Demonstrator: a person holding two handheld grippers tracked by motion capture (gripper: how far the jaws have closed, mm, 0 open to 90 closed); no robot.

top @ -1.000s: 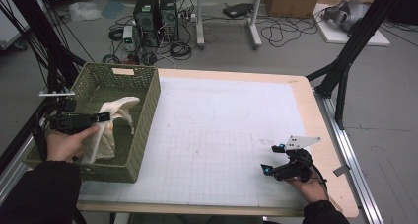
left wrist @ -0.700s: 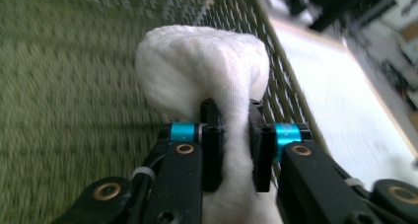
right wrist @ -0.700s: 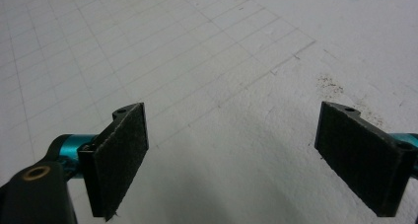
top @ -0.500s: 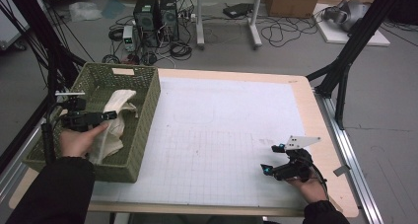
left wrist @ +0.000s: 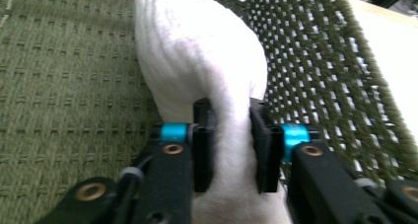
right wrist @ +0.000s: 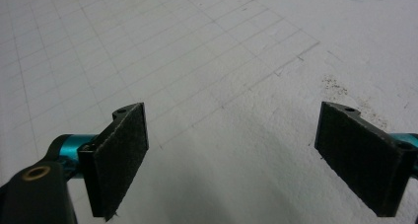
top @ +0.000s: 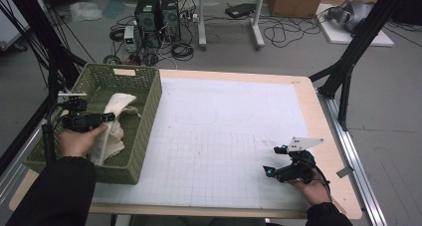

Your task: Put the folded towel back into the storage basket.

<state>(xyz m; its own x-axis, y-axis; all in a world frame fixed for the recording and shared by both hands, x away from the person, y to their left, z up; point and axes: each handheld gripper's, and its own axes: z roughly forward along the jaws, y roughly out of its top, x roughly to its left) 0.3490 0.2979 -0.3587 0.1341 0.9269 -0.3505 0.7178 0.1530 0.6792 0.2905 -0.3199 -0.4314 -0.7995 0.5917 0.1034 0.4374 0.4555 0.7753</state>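
High view has the left gripper (top: 107,117) down inside the green woven basket (top: 144,136) at the table's left, its jaws just closing onto a fold of white towel (top: 115,131), apparently to lift it, while the right gripper (top: 273,160) rests wide open and empty at the near right.

Lighting's pretty flat and cool overall, no hard glare anywhere. The high view is soft and a bit grainy, with the surface (top: 229,136) evenly lit and only faint shadows. The left gripper view blows out the white cloth (left wrist: 197,61) and goes mushy up close. The right gripper view has blurry near pads (right wrist: 121,155) over a soft shadow.
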